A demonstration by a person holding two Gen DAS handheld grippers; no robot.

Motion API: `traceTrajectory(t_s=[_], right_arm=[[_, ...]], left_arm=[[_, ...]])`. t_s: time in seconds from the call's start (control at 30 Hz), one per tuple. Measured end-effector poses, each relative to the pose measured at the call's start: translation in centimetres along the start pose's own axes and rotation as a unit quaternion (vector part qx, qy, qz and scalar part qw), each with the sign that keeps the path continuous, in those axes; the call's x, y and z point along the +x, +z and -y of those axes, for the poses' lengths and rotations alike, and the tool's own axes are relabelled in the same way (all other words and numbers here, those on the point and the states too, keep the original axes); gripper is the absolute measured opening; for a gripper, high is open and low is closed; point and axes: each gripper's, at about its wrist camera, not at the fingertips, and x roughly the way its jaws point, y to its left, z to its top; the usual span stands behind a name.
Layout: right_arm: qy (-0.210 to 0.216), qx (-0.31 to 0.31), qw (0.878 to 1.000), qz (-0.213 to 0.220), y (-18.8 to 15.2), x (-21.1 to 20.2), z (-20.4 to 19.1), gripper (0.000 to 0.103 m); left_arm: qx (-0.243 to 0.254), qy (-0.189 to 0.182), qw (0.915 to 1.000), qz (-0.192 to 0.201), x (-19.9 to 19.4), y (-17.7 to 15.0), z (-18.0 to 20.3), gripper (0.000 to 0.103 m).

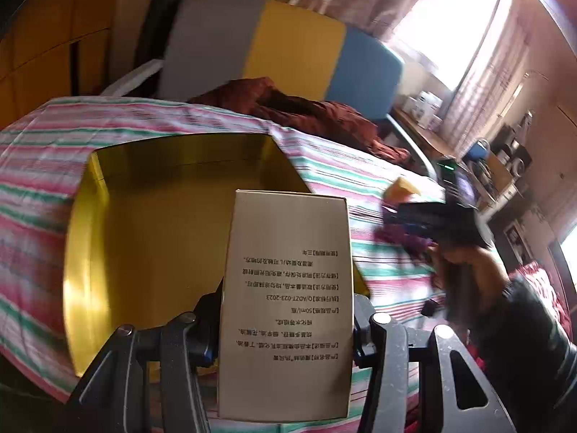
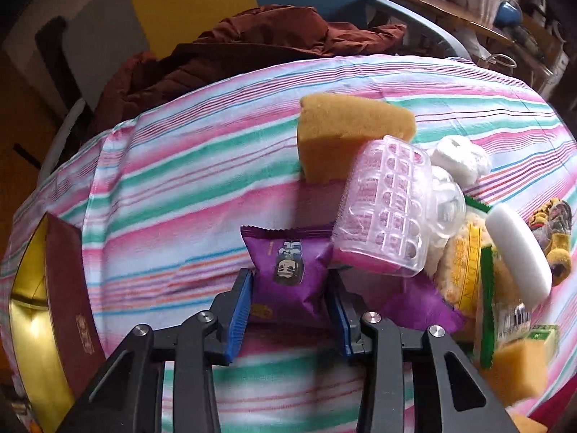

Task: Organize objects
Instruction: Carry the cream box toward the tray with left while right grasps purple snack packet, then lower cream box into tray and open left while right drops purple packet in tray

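My left gripper is shut on a tall beige carton with printed text, held above the open gold-lined box on the striped cloth. My right gripper is shut on a purple snack packet that lies on the cloth. Beside it lies a pile: an orange sponge, a clear plastic holder with a pink base, a white roll, a white eraser-like block and a noodle packet. The gold box's dark red wall shows at the left.
A dark red jacket lies at the far side of the cloth. A grey, yellow and blue chair back stands behind. A cluttered desk is at the right. The other hand and gripper show blurred at right.
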Motion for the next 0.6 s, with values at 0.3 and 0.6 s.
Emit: traceTrajectory(t_s=[0.3, 0.6], right_arm=[[0.106, -0.097, 0.988, 0.064, -3.7, -7.8, -5.1, 0.04], [0.191, -0.233, 0.952, 0.047, -6.8, -9.8, -17.9, 0.04]], left_arm=[[-0.049, 0.06, 0.997, 0.008, -1.1, -1.4, -4.9, 0.052], [-0.07, 0.103, 0.9922, 0.007, -1.2, -2.5, -8.0, 0.052]])
